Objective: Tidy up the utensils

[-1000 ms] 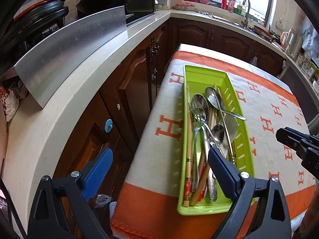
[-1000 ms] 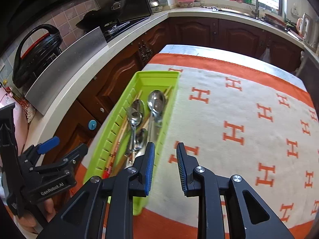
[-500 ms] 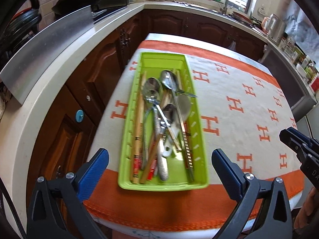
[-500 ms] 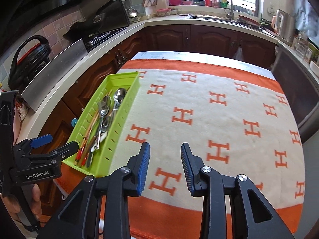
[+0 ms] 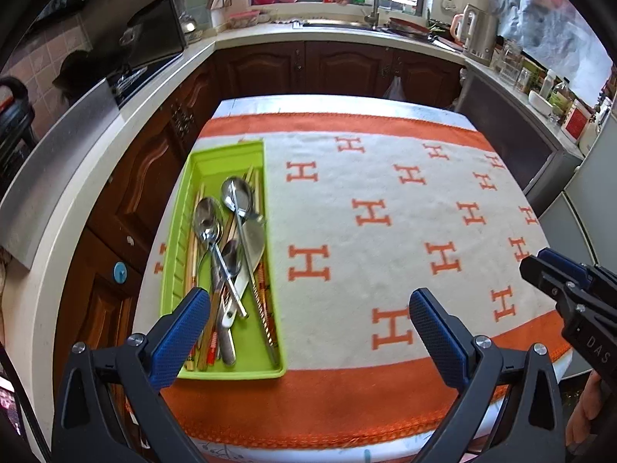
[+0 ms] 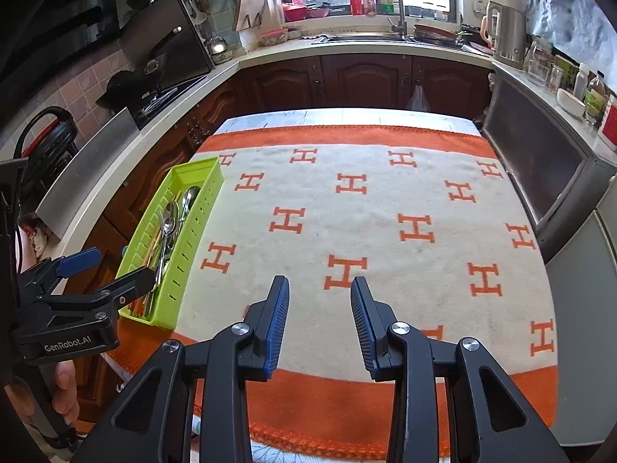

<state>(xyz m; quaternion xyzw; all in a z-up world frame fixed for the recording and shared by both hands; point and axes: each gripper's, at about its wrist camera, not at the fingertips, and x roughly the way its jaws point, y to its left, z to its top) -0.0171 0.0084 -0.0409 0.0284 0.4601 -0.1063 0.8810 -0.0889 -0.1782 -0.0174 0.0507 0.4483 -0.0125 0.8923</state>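
Orange-bordered cloth (image 5: 385, 200) with H marks — kettle (image 6: 507, 32) beside sink tap (image 6: 395, 4).

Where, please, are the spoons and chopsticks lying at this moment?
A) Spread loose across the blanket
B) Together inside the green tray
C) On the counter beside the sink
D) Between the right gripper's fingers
B: the spoons and chopsticks lie piled inside the green tray, at the left edge of the patterned blanket.

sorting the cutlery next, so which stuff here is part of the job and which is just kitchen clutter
Belongs to the job:
- green tray
- spoons in it
- chopsticks in it
- left tool, open, empty
- right tool, open, empty

Just lying about:
- kettle
- tap
- orange-patterned cloth
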